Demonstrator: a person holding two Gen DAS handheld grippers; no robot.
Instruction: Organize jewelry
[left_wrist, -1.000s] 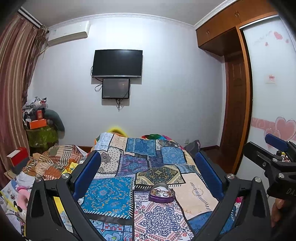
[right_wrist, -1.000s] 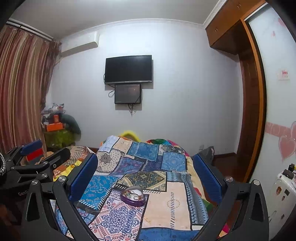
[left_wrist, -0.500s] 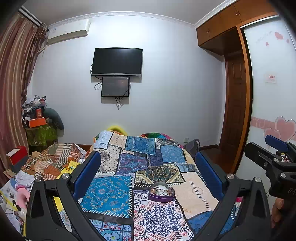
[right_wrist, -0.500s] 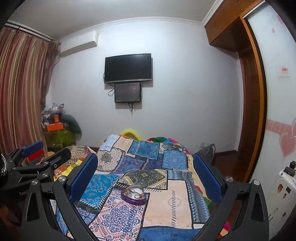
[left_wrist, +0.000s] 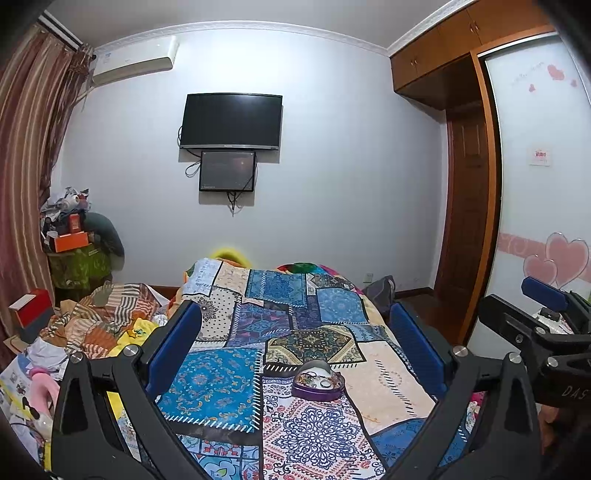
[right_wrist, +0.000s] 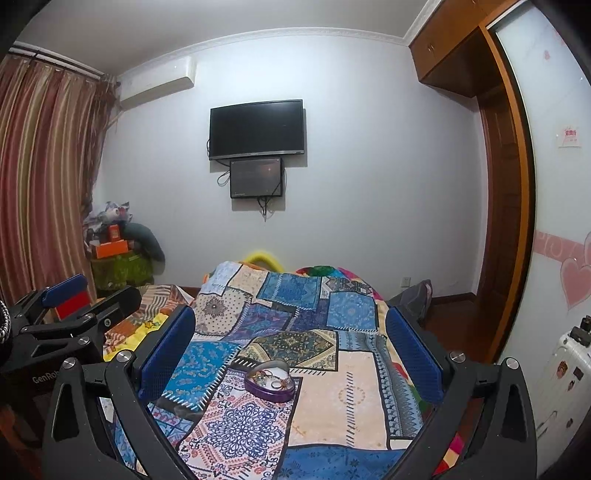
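Note:
A purple heart-shaped jewelry box (left_wrist: 318, 381) lies open on the patchwork bedspread (left_wrist: 280, 325), with several rings and bracelets heaped inside. It also shows in the right wrist view (right_wrist: 269, 381). My left gripper (left_wrist: 295, 332) is open and empty, held above the bed, well short of the box. My right gripper (right_wrist: 290, 332) is open and empty too, at a similar distance. Each gripper shows at the edge of the other's view, the right gripper (left_wrist: 543, 317) on the right side and the left gripper (right_wrist: 70, 314) on the left side.
A pile of striped and yellow clothes (left_wrist: 103, 325) lies left of the bed. A cluttered stand (left_wrist: 77, 254) is by the curtain. A wardrobe (left_wrist: 469, 206) and a white suitcase (right_wrist: 565, 373) stand on the right. A TV (left_wrist: 231, 122) hangs on the far wall.
Both views have tilted up very slightly, so the box sits a bit lower in frame. Both grippers stay open and nothing on the bed has moved.

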